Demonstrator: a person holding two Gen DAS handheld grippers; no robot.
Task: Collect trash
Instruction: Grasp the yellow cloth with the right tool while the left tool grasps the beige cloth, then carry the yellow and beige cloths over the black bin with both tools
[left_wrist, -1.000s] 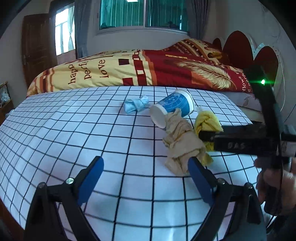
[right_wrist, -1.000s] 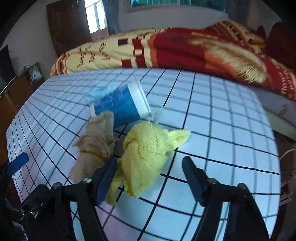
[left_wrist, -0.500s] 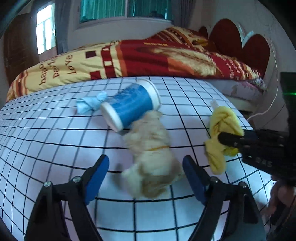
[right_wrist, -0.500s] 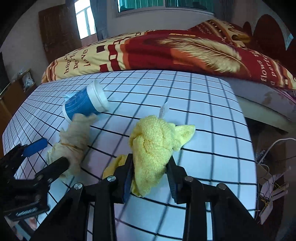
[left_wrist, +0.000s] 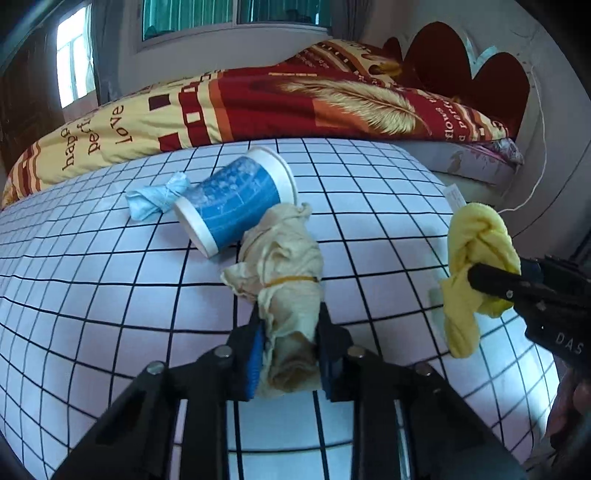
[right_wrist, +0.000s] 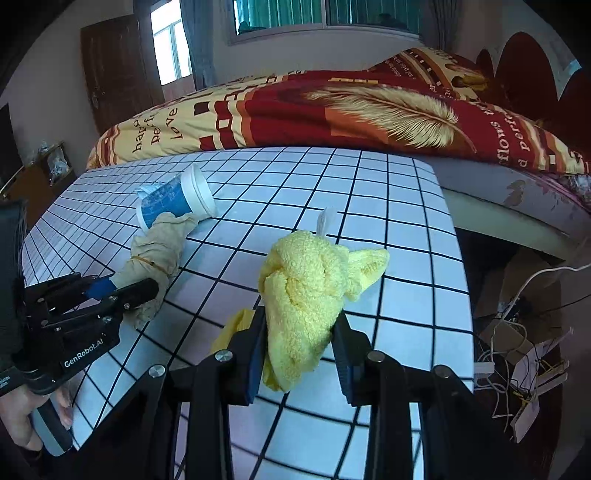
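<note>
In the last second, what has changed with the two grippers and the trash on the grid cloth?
The left gripper moved in and shut on the beige rag, which was lying free between open jaws. The right gripper closed on the yellow cloth and lifted it toward the table's right edge. The blue cup and pale blue wad stayed where they were on the table.
</note>
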